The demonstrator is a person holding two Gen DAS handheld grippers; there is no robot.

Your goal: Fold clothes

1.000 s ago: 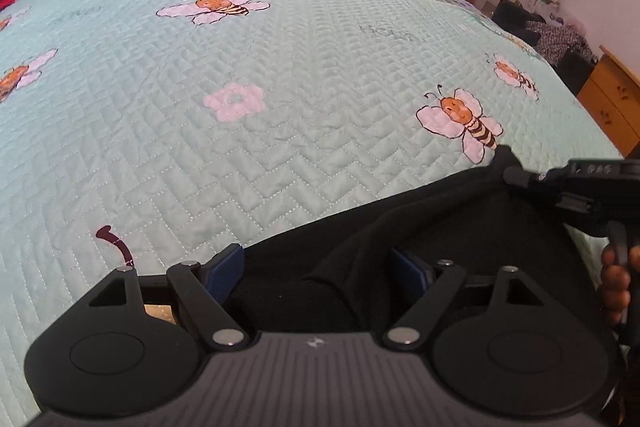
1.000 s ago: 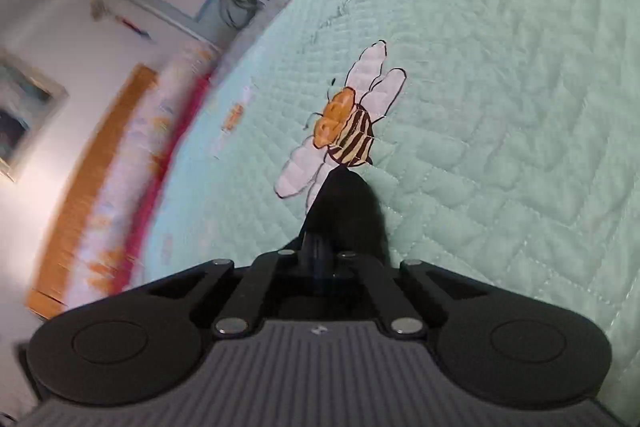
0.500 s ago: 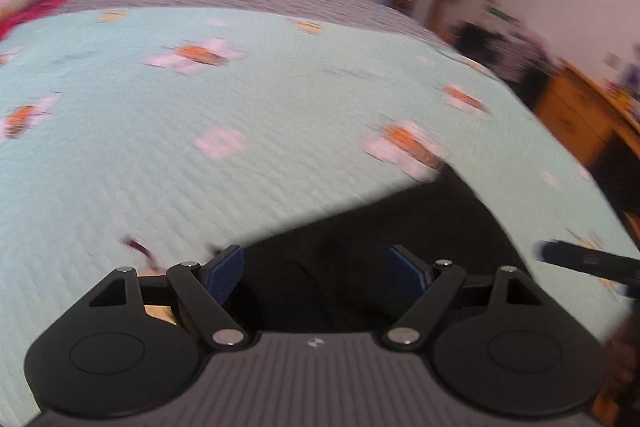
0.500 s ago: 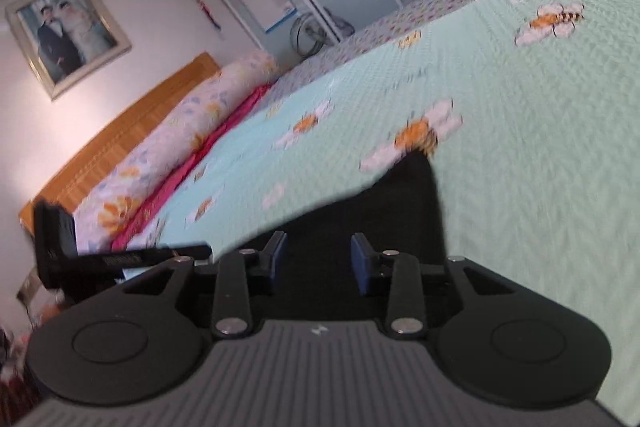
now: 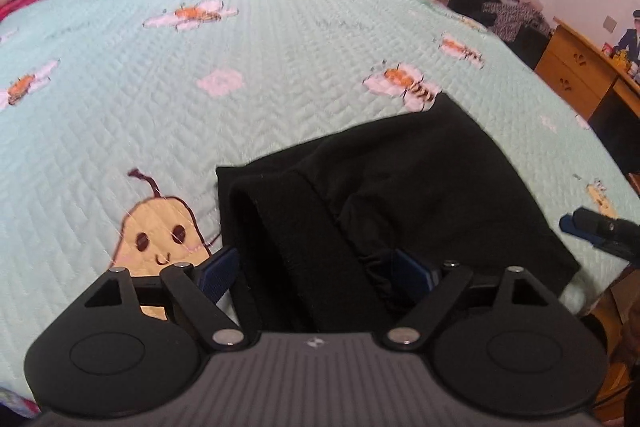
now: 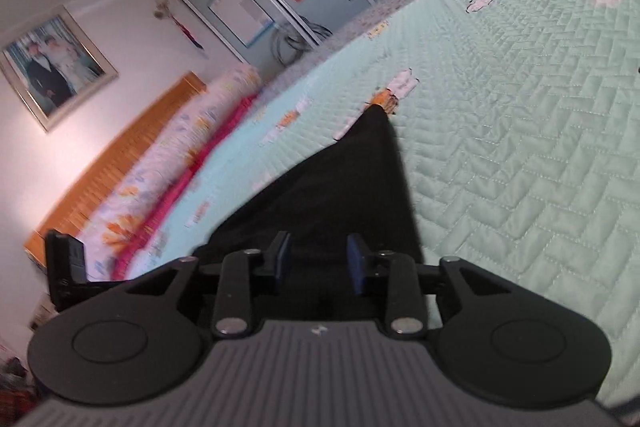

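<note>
Both grippers now stand open: right gripper (image 6: 316,259) has released the black garment (image 5: 420,187) pinched a second ago; left gripper (image 5: 316,271) holds nothing. Garment lies doubled at lower centre on the bed quilt (image 5: 280,59); one fold appears laid.

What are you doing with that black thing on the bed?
A person is folding clothes with a claw in each hand. A black garment lies on the mint bee quilt, already doubled over on its left side. The left claw is open, its blue pads either side of the folded part. The right claw is open too, hovering over the garment near its right edge. Neither one is gripping the cloth at this moment.
</note>
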